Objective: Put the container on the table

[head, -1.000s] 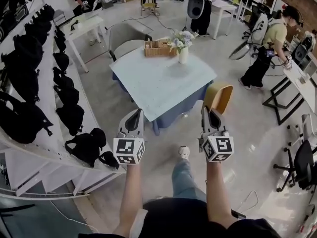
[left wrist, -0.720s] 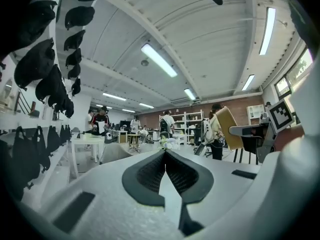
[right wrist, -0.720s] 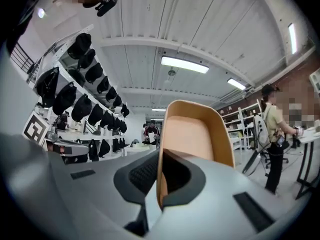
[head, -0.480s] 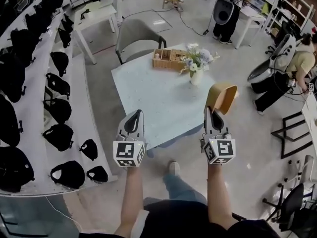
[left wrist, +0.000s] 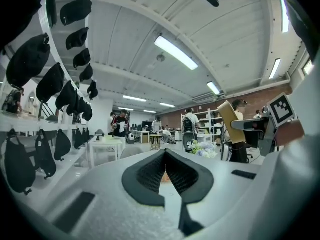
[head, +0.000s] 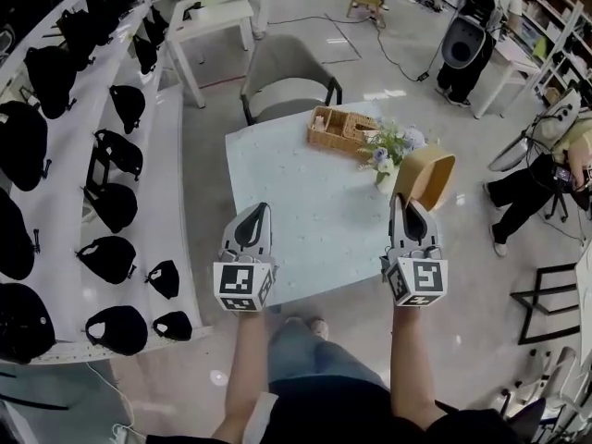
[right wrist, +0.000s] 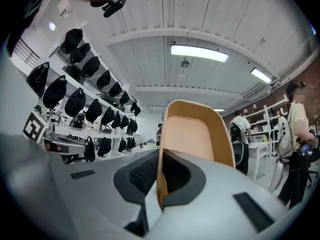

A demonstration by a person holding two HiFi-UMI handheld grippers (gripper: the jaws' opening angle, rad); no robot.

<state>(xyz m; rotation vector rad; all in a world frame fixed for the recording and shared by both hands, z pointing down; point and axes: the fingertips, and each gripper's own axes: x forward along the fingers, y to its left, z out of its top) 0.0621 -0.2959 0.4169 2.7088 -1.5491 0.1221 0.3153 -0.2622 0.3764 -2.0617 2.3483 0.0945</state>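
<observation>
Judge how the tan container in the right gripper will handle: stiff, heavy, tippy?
Probably stiff: the container holds its shape though the right gripper pinches only one thin wall. Likely light, carried out by that wall alone. Held tilted, it might tip on release.

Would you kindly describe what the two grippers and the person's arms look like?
The left gripper and right gripper have light grey, rounded shells tapering to the tips, with black textured pads inside the jaws. Each carries a white cube with black square markers at its rear. No cables show. The forearms are sleeveless; the top is dark.
</observation>
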